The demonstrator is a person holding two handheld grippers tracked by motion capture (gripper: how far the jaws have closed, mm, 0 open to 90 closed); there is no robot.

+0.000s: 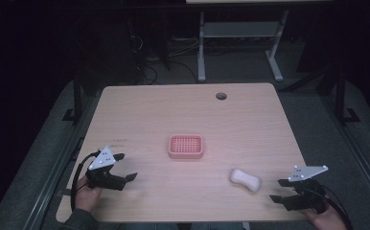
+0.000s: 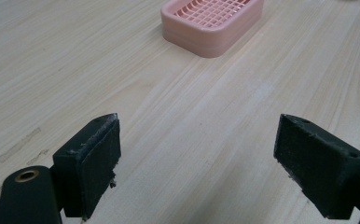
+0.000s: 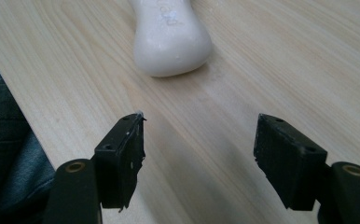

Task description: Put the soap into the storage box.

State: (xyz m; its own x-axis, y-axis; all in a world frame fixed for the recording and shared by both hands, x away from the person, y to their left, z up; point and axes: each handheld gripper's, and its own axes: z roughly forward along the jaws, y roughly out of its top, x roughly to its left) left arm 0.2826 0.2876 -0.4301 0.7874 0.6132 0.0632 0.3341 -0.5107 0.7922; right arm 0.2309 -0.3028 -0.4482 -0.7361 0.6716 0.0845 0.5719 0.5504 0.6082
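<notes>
**A:** What is the biggest thing we see?

**B:** We see the wooden table [image 1: 183, 110]. It is pale, and it has a small round hole [image 1: 221, 96] near its far edge, a bit toward the right corner.

**A:** And what sits on it?

**B:** We see a pink soap dish [image 1: 186, 146] with a grid top. It rests near the middle of the table, a bit closer to the near edge than to the far one. In the left gripper view we see the same soap dish [image 2: 212, 24] ahead, well apart from the jaws.

**A:** Where are our two tools?

**B:** We hold the left gripper [image 1: 126, 167] near the near left corner of the table. Its jaws stand wide apart, and only bare wood lies between them. We hold the right gripper [image 1: 279, 190] near the near right corner. Its jaws are apart too, with nothing between them.

**A:** Where is the soap?

**B:** We see the white soap bar [image 1: 245, 180] lying flat on the table, close to the near edge, toward the right. It sits between the soap dish and the right gripper, nearer to the gripper, and touches neither. In the right gripper view the soap bar [image 3: 171, 39] lies just ahead of the jaws, and they do not touch it.
</notes>
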